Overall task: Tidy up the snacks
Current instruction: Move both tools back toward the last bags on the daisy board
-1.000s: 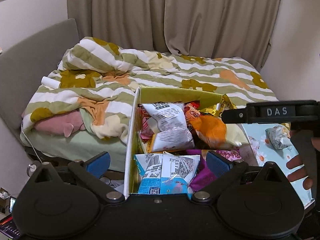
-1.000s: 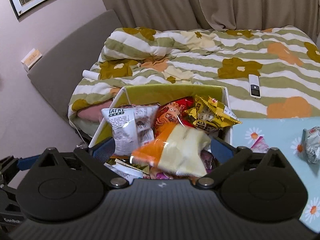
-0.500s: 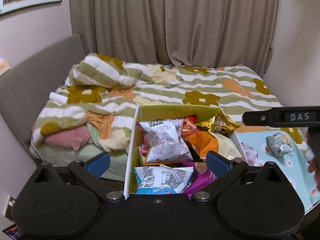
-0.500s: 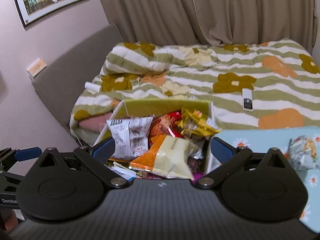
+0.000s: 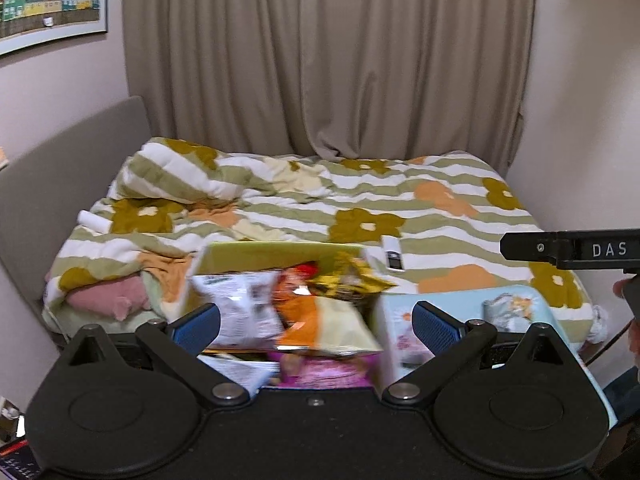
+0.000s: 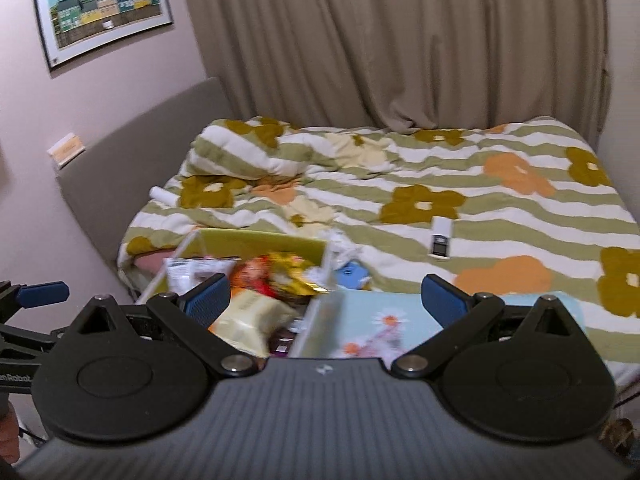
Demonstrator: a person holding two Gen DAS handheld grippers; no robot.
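Note:
A yellow-green box full of snack bags stands at the near edge of the bed; it also shows in the right wrist view. A white bag and an orange and cream bag lie on top. A crumpled snack packet lies on the light blue floral table to the right of the box. My left gripper is open and empty, raised above the box. My right gripper is open and empty, above the box's right wall and the table.
A bed with a striped floral quilt fills the room behind the box. A white remote lies on the quilt. A grey headboard is at left, beige curtains behind. The right gripper's body crosses the left view's right edge.
Both grippers have risen and pulled back from the box, which now sits lower and smaller in both views. Both stay open and empty.

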